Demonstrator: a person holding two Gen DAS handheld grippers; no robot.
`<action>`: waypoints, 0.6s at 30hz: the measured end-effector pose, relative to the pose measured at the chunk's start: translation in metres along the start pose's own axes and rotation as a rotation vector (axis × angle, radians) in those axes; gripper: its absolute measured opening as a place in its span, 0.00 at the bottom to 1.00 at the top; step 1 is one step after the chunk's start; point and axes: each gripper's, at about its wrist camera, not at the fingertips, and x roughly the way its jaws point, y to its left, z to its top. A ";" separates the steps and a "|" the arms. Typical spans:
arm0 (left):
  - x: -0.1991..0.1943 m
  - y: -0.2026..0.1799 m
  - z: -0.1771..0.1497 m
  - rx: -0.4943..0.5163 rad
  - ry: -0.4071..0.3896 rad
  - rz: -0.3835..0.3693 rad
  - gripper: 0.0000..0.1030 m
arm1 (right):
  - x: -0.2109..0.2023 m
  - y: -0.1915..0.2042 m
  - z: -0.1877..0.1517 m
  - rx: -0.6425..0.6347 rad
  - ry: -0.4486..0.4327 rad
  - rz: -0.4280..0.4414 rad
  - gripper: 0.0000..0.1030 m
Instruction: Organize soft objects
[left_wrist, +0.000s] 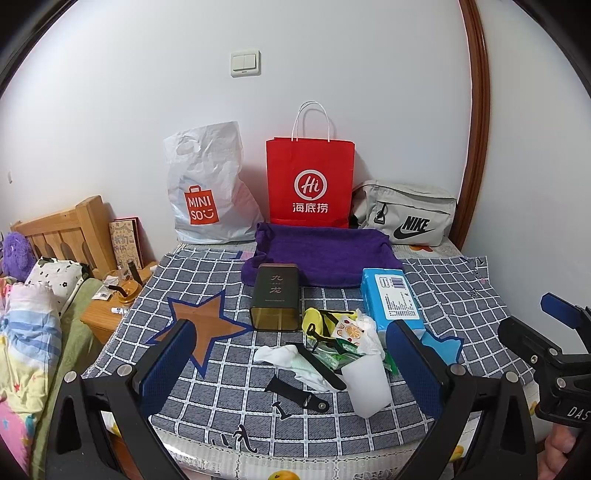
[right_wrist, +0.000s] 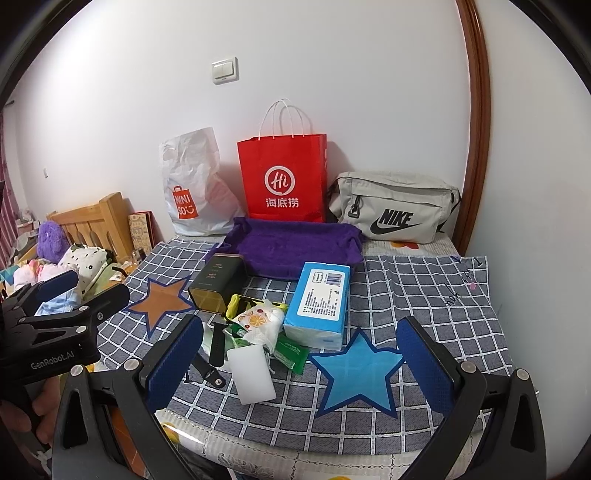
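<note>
Presently both grippers are hovering wide and empty at the near edge; the white sock (left_wrist: 291, 360) is lying straight ahead between the left gripper's (left_wrist: 295, 365) jaws, the right gripper (right_wrist: 299, 365) farther off.

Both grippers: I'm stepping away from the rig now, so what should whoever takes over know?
Left gripper: open, empty, hovering over the pile.
Right gripper: open, empty.
Small items sit heaped mid-cloth: white crumpled cloth, white translucent cup, black strap, green packets. Blue tissue pack and dark rectangular tin lie beside them; folded purple towel behind.
Done: apparently nothing sorted yet.
Left: likely everything.
</note>
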 end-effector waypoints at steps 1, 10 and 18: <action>0.000 0.000 0.000 0.000 0.000 0.001 1.00 | 0.000 0.000 0.000 -0.001 -0.001 0.000 1.00; -0.001 0.001 0.000 0.001 0.000 0.002 1.00 | 0.000 0.001 -0.001 -0.006 -0.002 0.005 1.00; 0.000 0.006 -0.001 0.003 0.003 0.002 1.00 | 0.000 0.003 -0.002 -0.016 -0.002 0.009 1.00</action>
